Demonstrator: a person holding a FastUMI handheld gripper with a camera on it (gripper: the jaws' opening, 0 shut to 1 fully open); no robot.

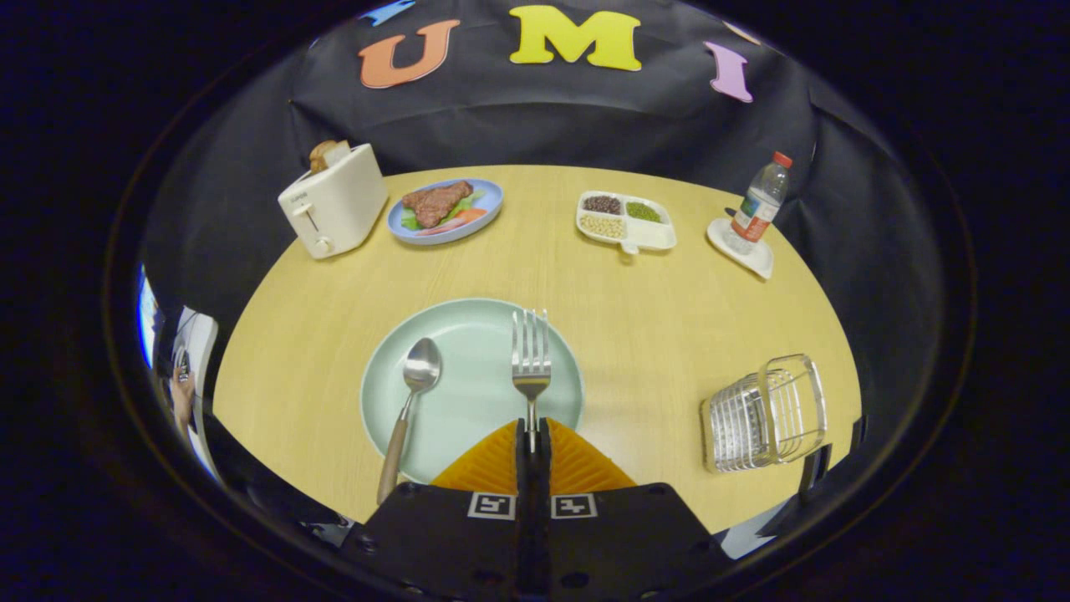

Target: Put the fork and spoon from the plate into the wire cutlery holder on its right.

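Lying on the left half of the pale green plate (468,334), the spoon (410,401) points its wooden handle past the rim onto the round table (652,301). The gripper (532,428) has both fingers pressed together on the fork (532,359) handle, tines over the plate. The wire cutlery holder (765,414) stands well apart to the right, empty

I'm working in a staged recording booth, not a real kitchen: black cloth wall (535,125) drapes behind a round wooden table (669,318). Far beyond the jaws sit a toaster (333,209), food plate (445,211) and water bottle (759,203), laid like props.
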